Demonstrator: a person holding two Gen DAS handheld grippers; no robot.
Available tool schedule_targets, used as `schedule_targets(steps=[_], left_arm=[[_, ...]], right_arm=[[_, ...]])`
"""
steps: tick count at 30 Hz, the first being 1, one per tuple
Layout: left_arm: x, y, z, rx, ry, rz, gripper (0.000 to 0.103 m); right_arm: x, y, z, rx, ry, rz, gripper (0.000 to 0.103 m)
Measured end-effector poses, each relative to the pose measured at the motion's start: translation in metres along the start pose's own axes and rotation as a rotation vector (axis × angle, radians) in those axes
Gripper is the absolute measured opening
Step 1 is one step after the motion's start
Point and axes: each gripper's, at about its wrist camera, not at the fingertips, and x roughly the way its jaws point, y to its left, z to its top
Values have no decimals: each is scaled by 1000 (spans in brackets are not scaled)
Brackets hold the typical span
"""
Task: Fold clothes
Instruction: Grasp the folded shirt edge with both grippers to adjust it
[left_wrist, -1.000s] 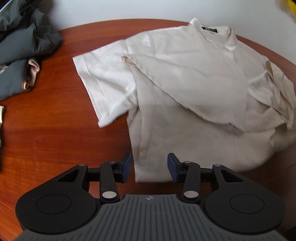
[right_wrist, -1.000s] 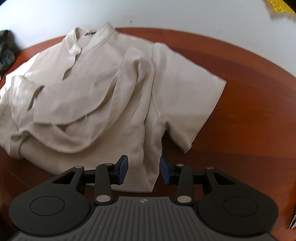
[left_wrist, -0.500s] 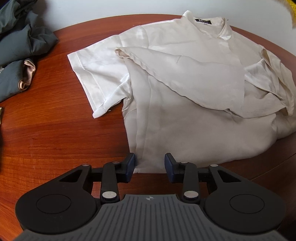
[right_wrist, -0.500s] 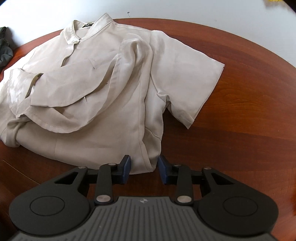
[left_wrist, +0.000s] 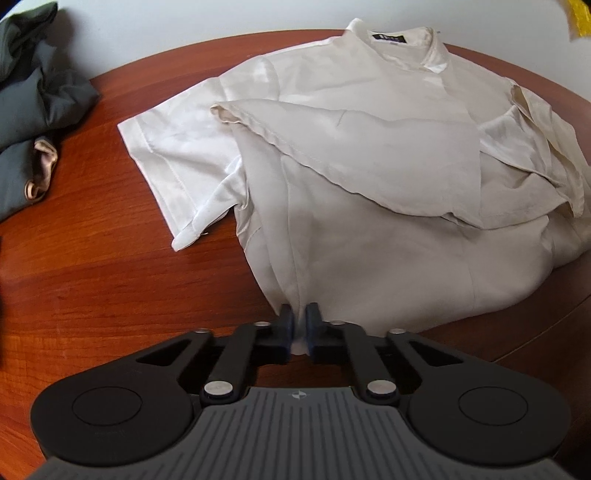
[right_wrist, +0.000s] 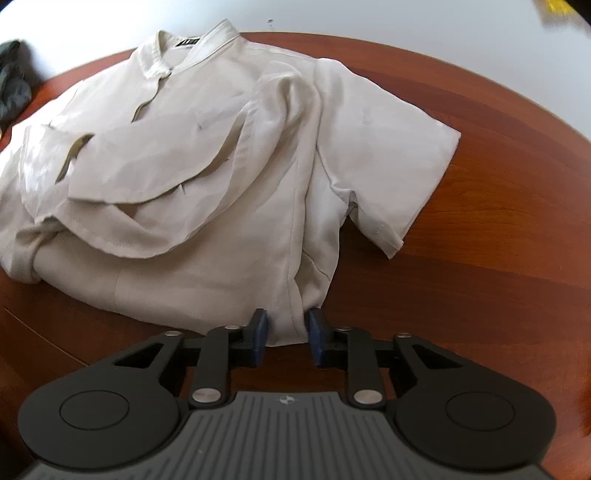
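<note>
I had the left tongs (left_wrist: 300, 326) pinched on the cream shirt (left_wrist: 369, 192) hem and the right tongs (right_wrist: 285, 336) closing around its other hem corner, the shirt stretching lengthwise away across the worktop (left_wrist: 92, 258).

A cream short-sleeved shirt (left_wrist: 369, 229) lies front-up and rumpled on the round wooden table (left_wrist: 92, 277), collar at the far edge (a dark label inside it), sleeves spread to both sides, one front panel apparently flipped diagonally across the chest.
</note>
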Motion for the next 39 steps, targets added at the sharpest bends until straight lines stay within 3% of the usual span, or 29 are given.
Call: schedule_targets(steps=[5,13,30,39], left_arm=[[-16,12,-1,-59,-41,78,2],[-36,14,-19,-37,-6,47,2],[-81,-2,-141,-50,106,14,2],[-92,-7,-176,-64,144,4,3]], right_arm=[[-15,-2,4,4,-32,-27,4],[-42,-4,1,6,-47,8,4],[-67,14,-99,31,60,38,4],[-63,12,-99,58,85,36,5]])
